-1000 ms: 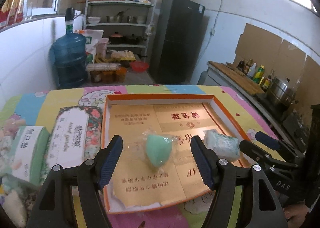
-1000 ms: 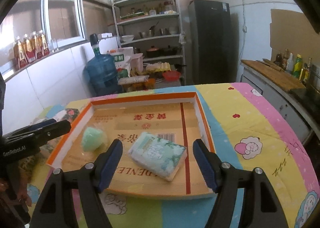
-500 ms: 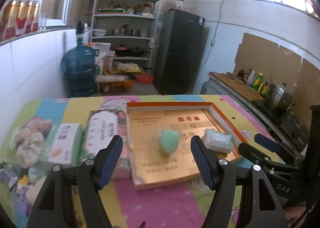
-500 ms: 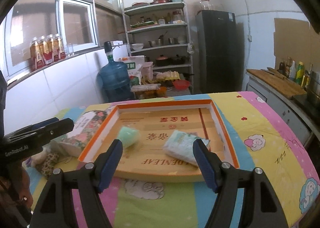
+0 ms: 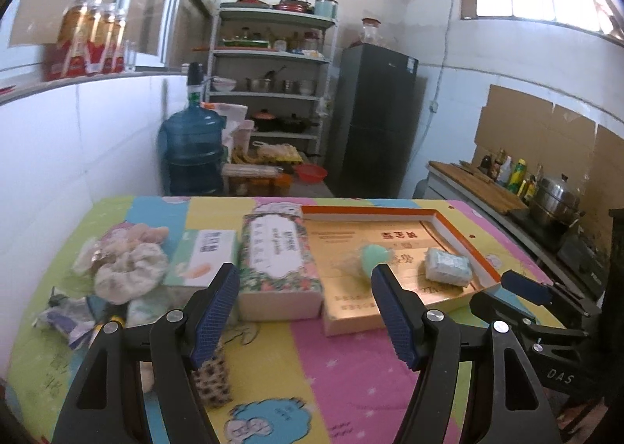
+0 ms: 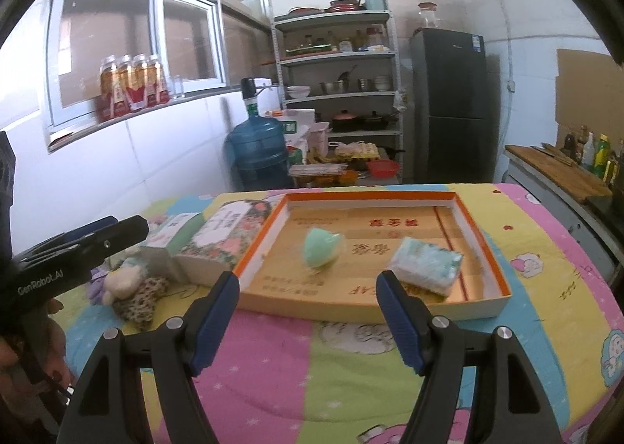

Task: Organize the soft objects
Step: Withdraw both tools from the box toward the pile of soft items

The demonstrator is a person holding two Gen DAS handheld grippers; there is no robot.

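Both my left gripper and right gripper hang above the table with jaws apart and empty. The tray holds a green sponge and a tissue pack; the remaining soft items lie heaped left of the floral box. I judge the next pick belongs there: descend over one piece, straddle it, close gently.
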